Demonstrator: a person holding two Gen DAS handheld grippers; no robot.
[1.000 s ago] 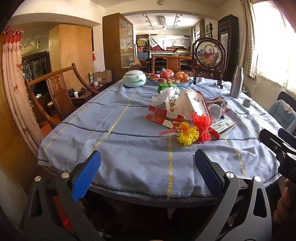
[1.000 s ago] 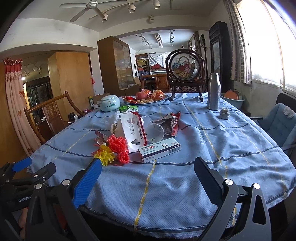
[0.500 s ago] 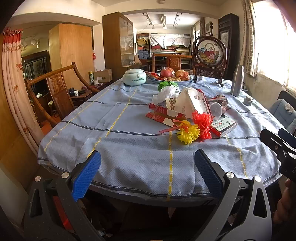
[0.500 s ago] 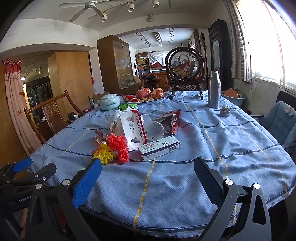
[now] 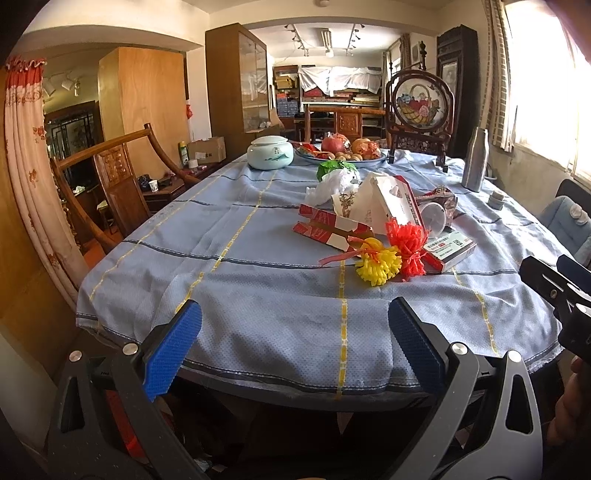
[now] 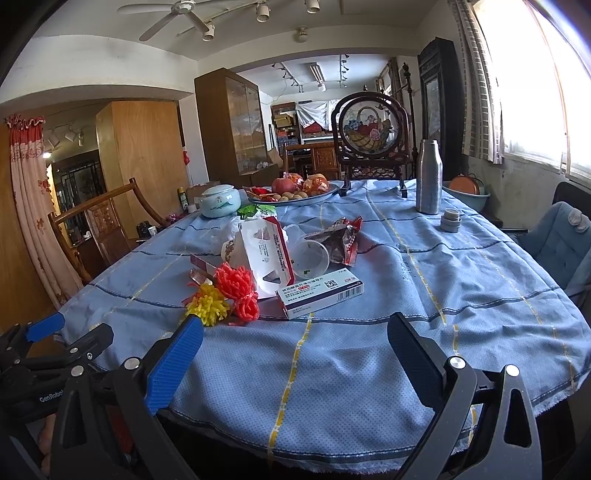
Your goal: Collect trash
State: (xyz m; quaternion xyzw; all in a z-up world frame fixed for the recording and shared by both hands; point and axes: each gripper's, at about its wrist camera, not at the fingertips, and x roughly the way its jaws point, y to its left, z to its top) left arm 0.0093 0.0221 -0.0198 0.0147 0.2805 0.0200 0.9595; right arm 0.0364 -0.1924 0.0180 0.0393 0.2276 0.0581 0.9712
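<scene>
Woven blue tablecloth (image 5: 258,236) over oval table; mid-table litter: glossy medicine carton (image 6: 320,292), crinkled foil wrapper (image 6: 341,240), frilly pompoms (image 5: 391,251). Left gripper (image 5: 294,341) and right gripper (image 6: 294,343) fingers spread, empty. Ceiling fan (image 6: 166,14) in right view only

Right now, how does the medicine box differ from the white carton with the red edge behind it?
The medicine box lies flat and closed, low and slim. The white carton stands upright, taller, with cut-out holes in its side. Both are printed cardboard in the litter pile on the blue tablecloth, and neither gripper touches them.
</scene>
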